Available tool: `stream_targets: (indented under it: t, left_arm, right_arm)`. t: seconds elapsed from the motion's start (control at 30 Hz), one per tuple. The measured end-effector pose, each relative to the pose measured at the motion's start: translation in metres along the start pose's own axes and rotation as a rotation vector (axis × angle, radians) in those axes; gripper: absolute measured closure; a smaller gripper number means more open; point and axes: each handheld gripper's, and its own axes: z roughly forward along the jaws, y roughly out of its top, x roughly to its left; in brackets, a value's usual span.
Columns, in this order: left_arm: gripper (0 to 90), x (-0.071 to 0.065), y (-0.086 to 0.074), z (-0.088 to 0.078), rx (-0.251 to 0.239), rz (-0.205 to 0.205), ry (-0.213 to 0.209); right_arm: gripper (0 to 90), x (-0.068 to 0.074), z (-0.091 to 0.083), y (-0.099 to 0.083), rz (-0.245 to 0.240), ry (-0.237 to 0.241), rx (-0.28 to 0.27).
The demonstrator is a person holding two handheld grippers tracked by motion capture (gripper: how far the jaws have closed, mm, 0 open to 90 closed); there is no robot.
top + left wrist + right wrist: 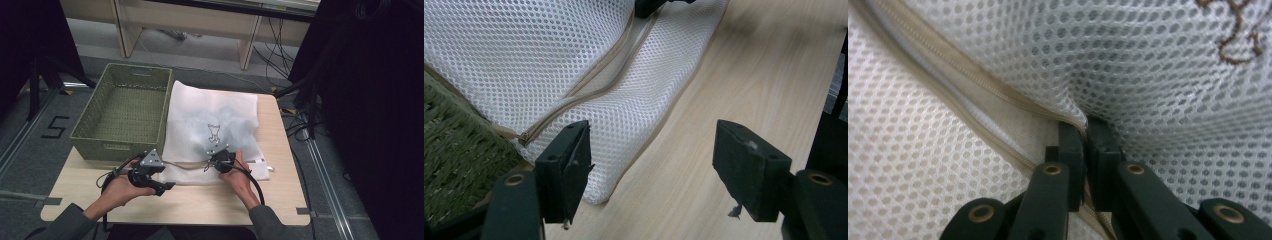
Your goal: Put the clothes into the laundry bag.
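— Pinching what with our right gripper (1084,131)?
— The mesh laundry bag's (210,115) zipper (998,95) edge, on the surface (200,200) beside the green basket (125,107).
— Our left gripper (651,160)?
— Fingers wide, empty.

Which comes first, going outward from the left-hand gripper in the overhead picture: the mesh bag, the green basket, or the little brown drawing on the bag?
From the left gripper, near the table's front edge:
1. White mesh bag: its near corner lies just beside the open jaws.
2. Green basket: its front wall stands just behind the gripper, on the table's left.
3. Brown drawing: farther off to the right, mid-bag.
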Motion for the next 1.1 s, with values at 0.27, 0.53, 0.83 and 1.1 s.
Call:
stream_targets:
  t: [0.27,0.53,0.83,1.1]
  left_arm:
    - [30.7,0.002,-0.001,-0.001,-0.003,0.002,0.004]
    - [30.2,0.008,-0.005,-0.008,-0.019,-0.01,0.031]
    - [29.6,0.014,-0.009,-0.015,-0.049,-0.039,0.051]
    - [29.2,0.017,-0.012,-0.019,-0.068,-0.041,0.062]
  right_arm:
    - [72.5,-0.005,-0.026,-0.002,0.057,0.061,-0.057]
    - [59.7,-0.014,-0.056,-0.008,0.09,0.089,-0.141]
    - [47.2,-0.019,-0.085,-0.017,0.288,0.17,-0.258]
    - [42.5,-0.024,-0.091,-0.029,0.359,0.182,-0.286]
